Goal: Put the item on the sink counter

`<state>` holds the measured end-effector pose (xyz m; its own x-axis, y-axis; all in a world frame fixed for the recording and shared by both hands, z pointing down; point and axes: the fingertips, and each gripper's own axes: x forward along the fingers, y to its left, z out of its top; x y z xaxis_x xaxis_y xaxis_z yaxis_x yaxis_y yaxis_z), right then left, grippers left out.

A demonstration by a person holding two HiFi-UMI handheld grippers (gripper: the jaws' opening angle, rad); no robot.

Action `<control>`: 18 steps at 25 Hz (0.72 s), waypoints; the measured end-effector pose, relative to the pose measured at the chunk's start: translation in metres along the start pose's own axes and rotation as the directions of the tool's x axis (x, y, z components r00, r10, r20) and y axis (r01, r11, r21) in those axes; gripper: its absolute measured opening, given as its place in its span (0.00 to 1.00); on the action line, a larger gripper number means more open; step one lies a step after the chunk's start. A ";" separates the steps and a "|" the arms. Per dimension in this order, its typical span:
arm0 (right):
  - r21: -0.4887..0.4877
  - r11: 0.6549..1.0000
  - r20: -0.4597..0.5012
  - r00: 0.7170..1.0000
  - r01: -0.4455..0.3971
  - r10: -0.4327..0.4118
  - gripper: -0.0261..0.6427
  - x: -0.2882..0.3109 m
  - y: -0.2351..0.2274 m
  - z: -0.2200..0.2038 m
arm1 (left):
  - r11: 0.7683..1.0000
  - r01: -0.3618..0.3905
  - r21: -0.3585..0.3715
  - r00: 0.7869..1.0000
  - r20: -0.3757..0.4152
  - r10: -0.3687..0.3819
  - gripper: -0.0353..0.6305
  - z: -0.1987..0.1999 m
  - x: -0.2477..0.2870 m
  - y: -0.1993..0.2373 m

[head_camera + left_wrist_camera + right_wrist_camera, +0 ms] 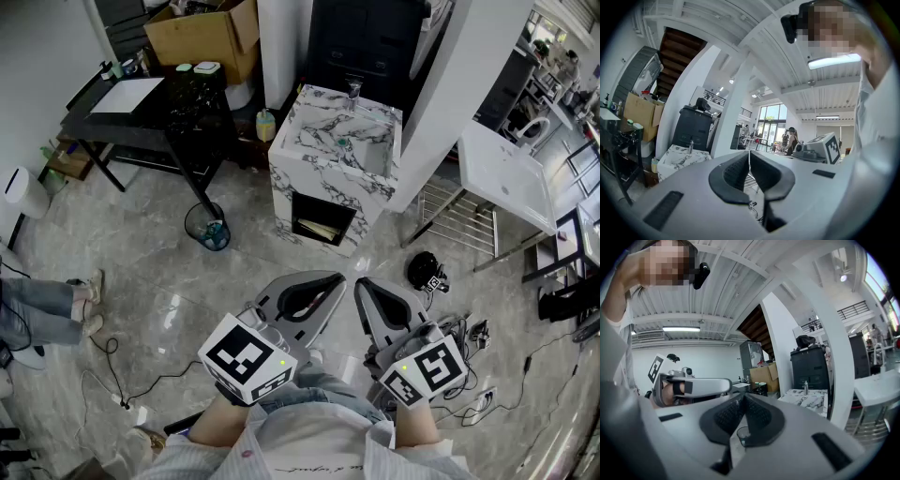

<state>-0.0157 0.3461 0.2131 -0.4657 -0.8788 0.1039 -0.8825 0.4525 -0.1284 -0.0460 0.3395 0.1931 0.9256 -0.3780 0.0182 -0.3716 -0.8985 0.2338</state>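
— Left gripper (338, 279)?
— Pressed together, pinching nothing.
— Right gripper (362, 282)?
— Likewise closed tight, empty.
— Marble sink counter (314, 127)?
— Straight ahead, well apart from both grippers, just beside a white pillar (459, 94).
— Item?
— Cannot tell which. Possibly a small greenish thing (344, 143) lying on that counter beside the basin.
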 end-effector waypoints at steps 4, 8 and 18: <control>-0.004 1.000 0.010 1.000 0.008 -0.008 0.05 -0.004 -0.008 0.002 | 1.000 0.000 0.002 1.000 -0.003 0.000 0.09 -0.003 0.008 -0.002; -0.012 1.000 0.017 1.000 0.012 -0.012 0.05 -0.012 -0.015 0.001 | 1.000 0.008 0.005 1.000 -0.005 -0.008 0.09 -0.007 0.016 -0.009; -0.056 0.998 -0.009 1.000 0.007 -0.007 0.05 -0.022 -0.039 -0.005 | 1.000 0.004 0.031 1.000 -0.017 -0.003 0.09 -0.014 0.043 -0.018</control>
<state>0.0287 0.3482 0.2205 -0.4600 -0.8806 0.1137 -0.8879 0.4543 -0.0727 0.0018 0.3420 0.2036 0.9280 -0.3711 0.0336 -0.3699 -0.9065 0.2038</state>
